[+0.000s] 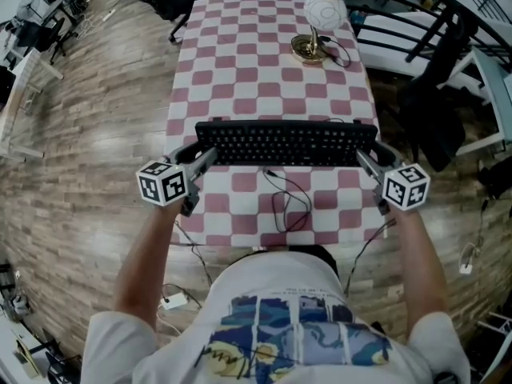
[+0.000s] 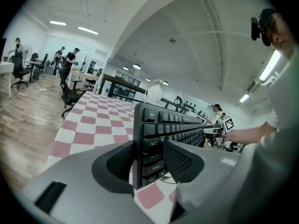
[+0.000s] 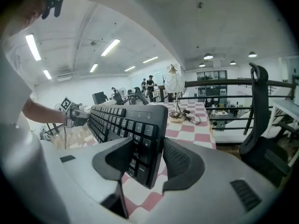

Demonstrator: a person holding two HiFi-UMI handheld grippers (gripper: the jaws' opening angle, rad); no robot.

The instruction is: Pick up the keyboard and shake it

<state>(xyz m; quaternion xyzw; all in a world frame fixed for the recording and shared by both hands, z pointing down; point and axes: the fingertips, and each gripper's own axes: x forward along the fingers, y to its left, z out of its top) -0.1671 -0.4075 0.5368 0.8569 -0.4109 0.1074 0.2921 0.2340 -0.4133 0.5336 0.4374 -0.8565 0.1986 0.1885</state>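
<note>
Nearest the head camera is the person's white T-shirt with a blue printed panel (image 1: 296, 334), with a bare forearm reaching forward on each side. Each hand carries a grey two-jaw tool topped by a cube with square black-and-white markers.

The left gripper (image 1: 204, 157) is clamped on the left end of the long black full-size computer keyboard (image 1: 284, 142). In its own view, the left gripper (image 2: 149, 157) has one pad on the key face and the other on the back of the keyboard (image 2: 177, 125). The right gripper (image 1: 366, 157) holds the opposite end the same way. The right gripper view shows the right gripper (image 3: 145, 160) with its jaws held fairly wide by the board's thickness, pressing both faces of the keyboard (image 3: 121, 118).

The keyboard hangs between the two tools above the near half of the table, tilted so its keys face the person. Its thin black cable (image 1: 280, 206) drops from the near edge and loops on the pink-and-white checked tablecloth (image 1: 240, 54).

At the far end of the table stands a lamp with a white globe shade and a round brass base (image 1: 318, 22). Around the table lies a wood-plank floor (image 1: 96, 134), with a black office chair (image 1: 436, 110) at the right.
</note>
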